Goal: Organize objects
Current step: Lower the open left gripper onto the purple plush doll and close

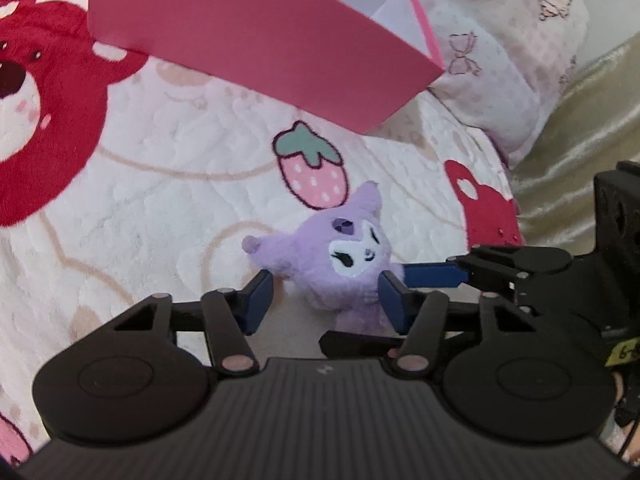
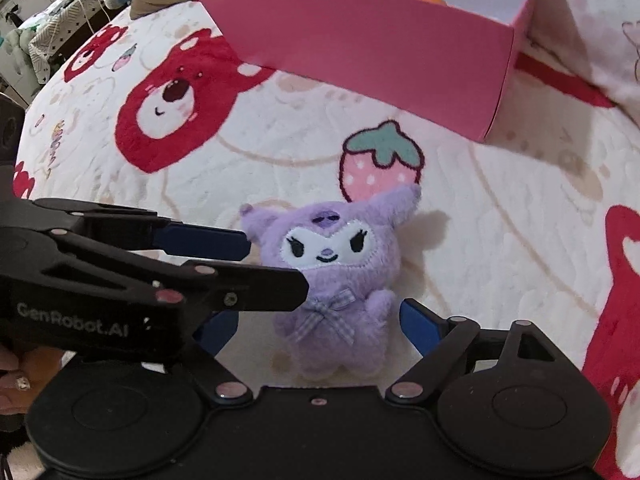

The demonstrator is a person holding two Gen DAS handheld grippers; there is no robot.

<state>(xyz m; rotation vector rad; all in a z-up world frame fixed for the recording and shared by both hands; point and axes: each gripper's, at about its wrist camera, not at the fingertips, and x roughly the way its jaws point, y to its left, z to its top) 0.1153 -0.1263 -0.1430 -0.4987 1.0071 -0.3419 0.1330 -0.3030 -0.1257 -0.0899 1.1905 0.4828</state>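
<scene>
Support surface: bed covered by a white plush blanket (image 2: 280,168) printed with red bear faces and pink strawberries with green leaves. Lying directly on it: a small purple plush toy with a white embroidered face and a checked bow (image 2: 332,280), face up, just below one printed strawberry. Farther back sits an open pink cardboard box with a white interior (image 2: 376,52), resting on the blanket, apart from the toy. A pale patterned pillow (image 1: 500,64) lies beside the box's far corner.

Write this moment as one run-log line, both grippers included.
left gripper: astride plush toy head, grip unclear | right gripper: open, astride its body | pink box: behind, open
</scene>
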